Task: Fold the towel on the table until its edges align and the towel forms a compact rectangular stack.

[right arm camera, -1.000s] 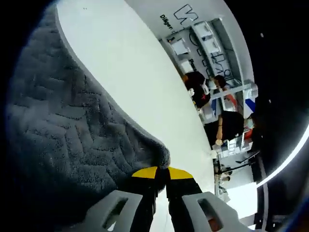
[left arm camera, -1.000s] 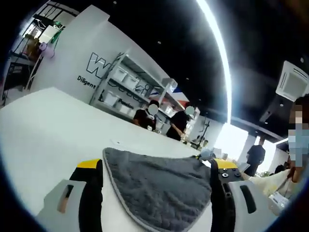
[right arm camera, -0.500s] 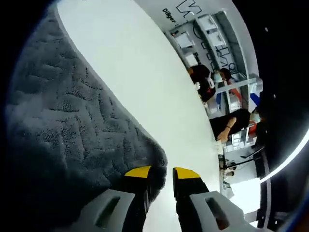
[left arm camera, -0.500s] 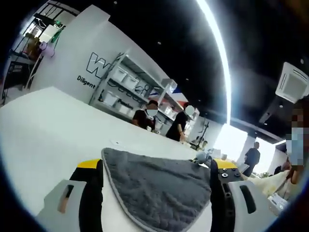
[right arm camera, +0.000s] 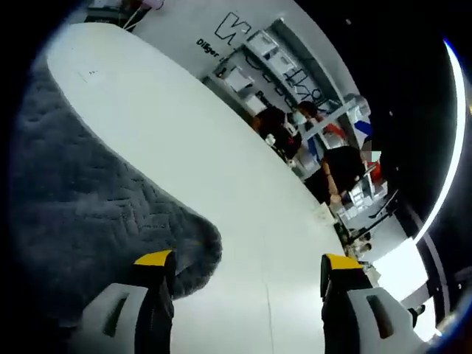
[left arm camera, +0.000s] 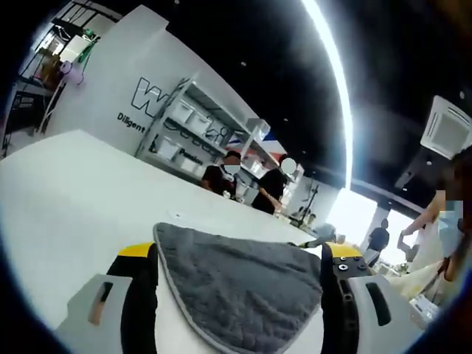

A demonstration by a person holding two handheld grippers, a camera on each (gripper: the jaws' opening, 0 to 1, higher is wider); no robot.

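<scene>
A white wall (left arm camera: 103, 88) with dark lettering fills the upper left of the left gripper view, and beside it stands a metal shelf rack (left arm camera: 193, 136) loaded with pale bins. A long bright ceiling light (left arm camera: 335, 88) curves across the dark ceiling toward the right side of the frame. Two people in dark clothes (left arm camera: 243, 181) stand at the far edge of the broad white table (left arm camera: 66, 192), and another person (left arm camera: 435, 236) shows at the right edge.

The grey towel (left arm camera: 247, 284) lies flat on the table in the lower middle of the left gripper view, one rounded corner pointing toward the upper left, its pale stitched hem visible along the edge. The left gripper (left arm camera: 240, 295) has its jaws spread wide, one on each side of the towel, with the yellow-tipped ends resting at the cloth's two sides; nothing is clamped between them.

In the right gripper view the towel (right arm camera: 88, 206) covers the left and lower left of the frame, its herringbone pile showing and a rounded corner lying near the bottom centre. The right gripper (right arm camera: 247, 276) also stands wide: its left jaw sits at the towel's corner, while its right jaw is over bare table (right arm camera: 243, 199), well apart from the cloth. The shelf rack (right arm camera: 287, 66) and the people (right arm camera: 324, 158) appear at the upper right beyond the table's far edge.
</scene>
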